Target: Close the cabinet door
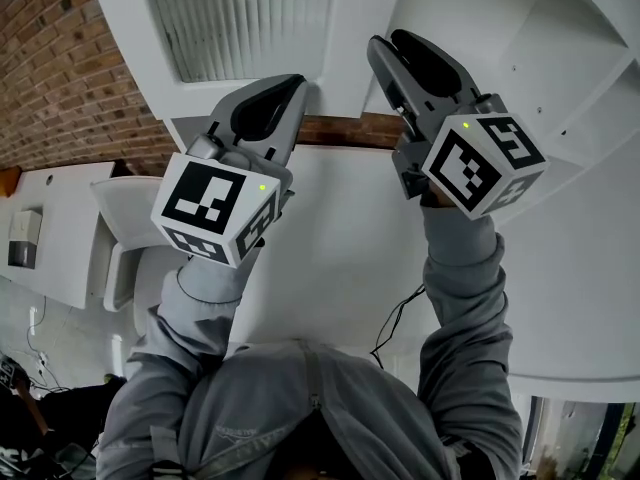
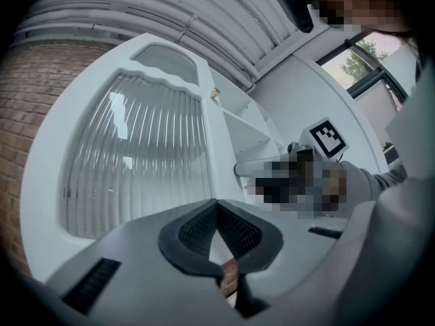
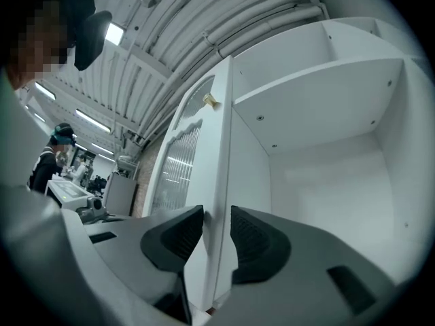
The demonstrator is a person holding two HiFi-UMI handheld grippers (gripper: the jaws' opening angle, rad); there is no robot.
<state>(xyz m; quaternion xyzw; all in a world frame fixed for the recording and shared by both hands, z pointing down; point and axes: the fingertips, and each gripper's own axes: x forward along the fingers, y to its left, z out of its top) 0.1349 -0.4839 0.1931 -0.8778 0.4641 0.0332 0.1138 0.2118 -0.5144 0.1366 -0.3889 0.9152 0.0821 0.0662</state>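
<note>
Our right gripper (image 3: 217, 216) clamps its dark, ridged pads on the free edge of the cabinet door (image 3: 216, 148), a flat white panel standing open at the left edge of the cabinet. Only the right gripper view shows the bare white shelf (image 3: 319, 94) inside and a small brass-coloured catch (image 3: 209, 101) on the door. The left gripper view faces the door's ribbed glass pane (image 2: 136, 161), arched at the top. Our left gripper (image 2: 217, 206) is clenched, tips together on nothing. The head view adds the rough brick wall (image 1: 60, 68).
</note>
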